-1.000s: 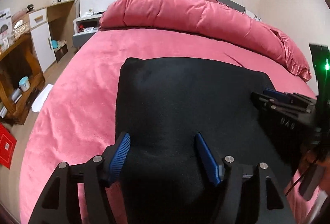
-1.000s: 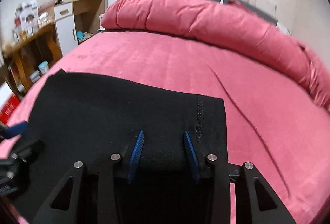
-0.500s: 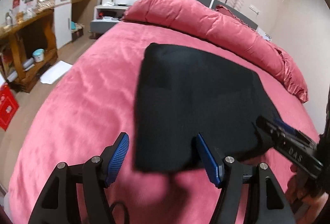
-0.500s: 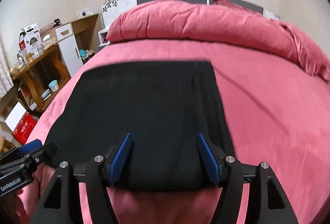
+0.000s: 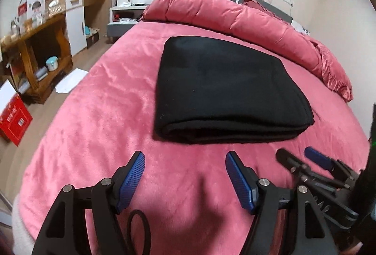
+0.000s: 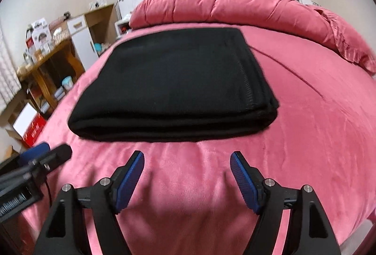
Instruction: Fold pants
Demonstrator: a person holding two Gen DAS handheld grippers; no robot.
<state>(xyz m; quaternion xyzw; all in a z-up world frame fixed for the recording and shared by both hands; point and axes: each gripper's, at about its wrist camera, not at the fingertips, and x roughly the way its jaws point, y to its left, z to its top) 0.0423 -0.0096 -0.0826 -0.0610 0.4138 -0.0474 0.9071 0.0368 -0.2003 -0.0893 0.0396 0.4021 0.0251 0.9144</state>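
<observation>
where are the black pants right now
The folded black pants lie flat mid-bed on the pink bedspread, ahead of both open grippers, short of the rolled pink duvet at the headboard.

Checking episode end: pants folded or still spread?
Folded. The black pants lie as a compact rectangle on the bed, stacked layers showing along the near edge; both grippers are open, clear of them.

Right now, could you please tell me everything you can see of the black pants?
The pants are black, of soft knit-looking cloth, folded into a flat, squarish stack of several layers. A stitched seam runs along their right side. They lie on the pink bed, in front of the rolled quilt. Neither set of tongs touches them.
</observation>
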